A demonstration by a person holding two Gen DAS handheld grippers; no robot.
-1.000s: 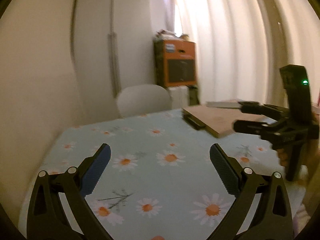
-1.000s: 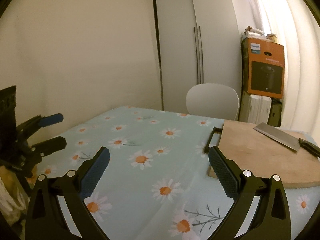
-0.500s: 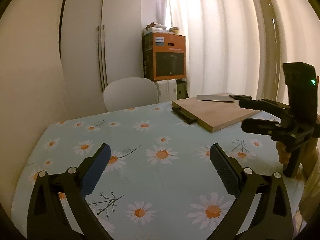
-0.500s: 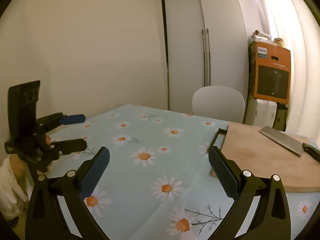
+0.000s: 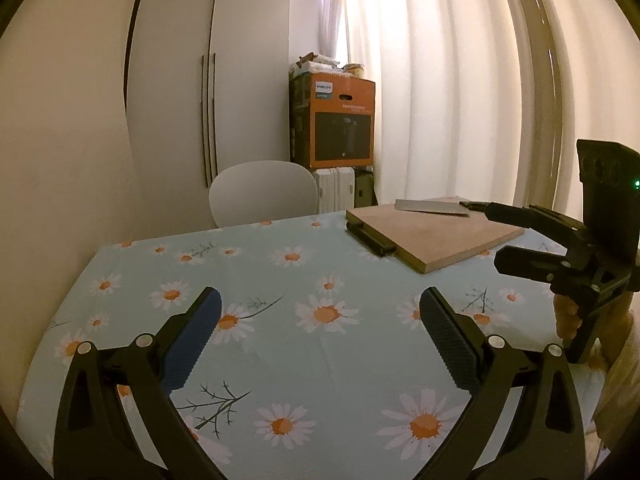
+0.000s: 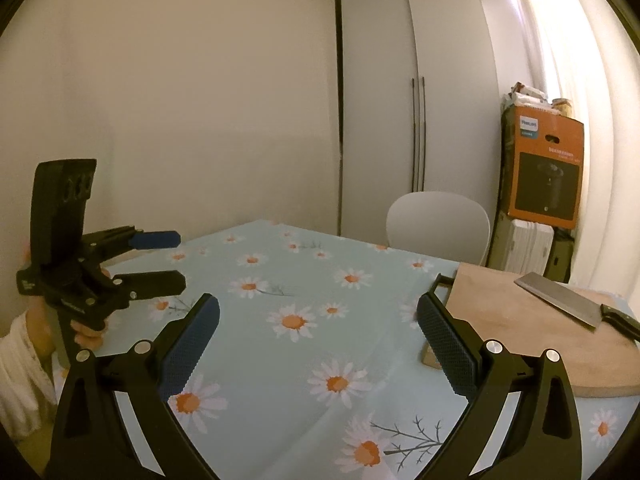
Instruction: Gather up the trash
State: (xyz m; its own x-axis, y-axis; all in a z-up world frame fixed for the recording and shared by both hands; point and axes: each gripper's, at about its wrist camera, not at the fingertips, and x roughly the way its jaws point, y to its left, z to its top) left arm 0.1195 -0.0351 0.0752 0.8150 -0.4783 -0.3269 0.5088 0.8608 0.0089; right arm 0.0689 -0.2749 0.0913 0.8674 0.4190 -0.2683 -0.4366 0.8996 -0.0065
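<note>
Table: daisy-print cloth; no trash visible on it in either view.
Chair: white, tucked at table's far edge.
Cutting board: wooden, flat on table's right part.
Cleaver: lying on the board, black handle toward table's right edge.
Left gripper: above table's near-left part, fingers spread, nothing between them.
Right gripper: above table's near edge beside the board, fingers spread, empty.

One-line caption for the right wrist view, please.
Open right tool over daisy tablecloth; cleaver on cutting board, left tool open alongside.
</note>
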